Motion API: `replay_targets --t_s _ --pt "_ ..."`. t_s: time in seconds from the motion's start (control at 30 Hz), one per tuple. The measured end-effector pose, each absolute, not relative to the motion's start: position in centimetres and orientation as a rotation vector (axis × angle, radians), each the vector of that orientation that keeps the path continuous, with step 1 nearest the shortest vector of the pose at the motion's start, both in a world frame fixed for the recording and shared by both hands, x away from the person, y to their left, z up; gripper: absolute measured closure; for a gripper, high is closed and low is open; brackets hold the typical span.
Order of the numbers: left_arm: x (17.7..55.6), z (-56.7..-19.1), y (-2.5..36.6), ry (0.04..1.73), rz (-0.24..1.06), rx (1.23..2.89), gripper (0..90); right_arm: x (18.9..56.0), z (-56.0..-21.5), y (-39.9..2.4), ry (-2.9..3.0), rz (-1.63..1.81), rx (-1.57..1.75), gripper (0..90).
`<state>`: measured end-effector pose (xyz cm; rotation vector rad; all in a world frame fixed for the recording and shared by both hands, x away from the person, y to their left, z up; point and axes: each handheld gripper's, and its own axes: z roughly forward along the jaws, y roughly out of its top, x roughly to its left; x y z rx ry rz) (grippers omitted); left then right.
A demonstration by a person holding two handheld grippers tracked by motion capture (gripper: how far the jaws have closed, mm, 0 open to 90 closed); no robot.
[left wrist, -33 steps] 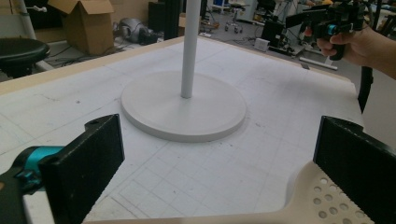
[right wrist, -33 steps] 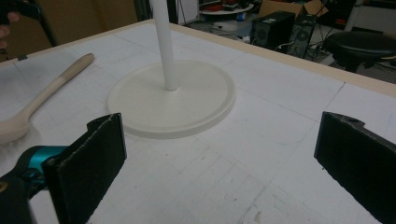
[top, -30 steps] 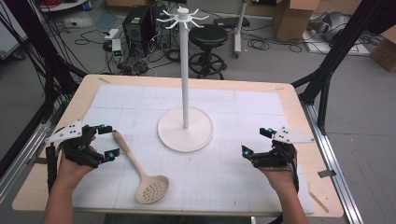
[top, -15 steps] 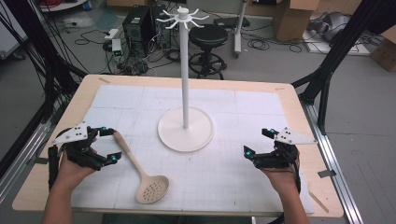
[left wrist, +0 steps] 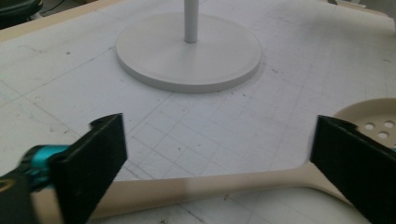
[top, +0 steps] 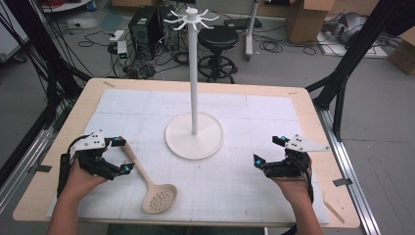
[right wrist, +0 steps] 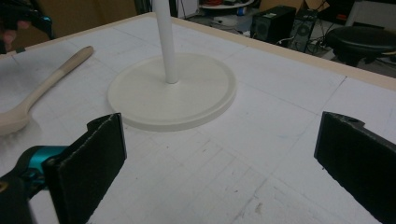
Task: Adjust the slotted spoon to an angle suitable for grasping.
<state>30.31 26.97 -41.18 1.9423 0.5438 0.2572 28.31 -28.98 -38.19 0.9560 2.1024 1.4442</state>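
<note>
White gridded mat (top: pixel 254 161) over wooden table (top: pixel 88 105), stand (top: pixel 194 134) at center. Slotted spoon (top: pixel 152 188) at 7 o'clock of stand. Left gripper (top: pixel 119 154) straddling its handle, jaws wide, just closing. Right gripper (top: pixel 266 152) at 4 o'clock, released, empty.

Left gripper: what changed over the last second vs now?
The left gripper slid in over the slotted spoon, so the handle now lies between its jaws, which have just been closing a little; the pads do not press on it yet. The spoon itself, the right gripper with its open jaws, and the white hook stand stayed put.
</note>
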Motion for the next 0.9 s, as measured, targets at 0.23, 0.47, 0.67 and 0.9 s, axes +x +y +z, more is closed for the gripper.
replay_targets --t_s 0.23,0.47,0.67,0.9 --pt "30.5 -40.2 26.6 0.521 0.263 1.978 17.3 28.4 -38.0 -28.6 2.111 1.449 0.952 1.0" --pt "31.8 -38.6 24.6 0.446 0.291 2.241 20.2 28.5 -38.1 -28.7 2.114 1.450 0.947 1.0" --pt "32.5 -38.9 23.7 0.424 0.276 2.326 18.8 28.4 -38.2 -28.9 2.112 1.452 0.958 1.0" --pt "32.8 -41.1 22.5 0.402 0.224 2.462 18.2 28.4 -38.6 -29.0 2.121 1.441 0.970 1.0"
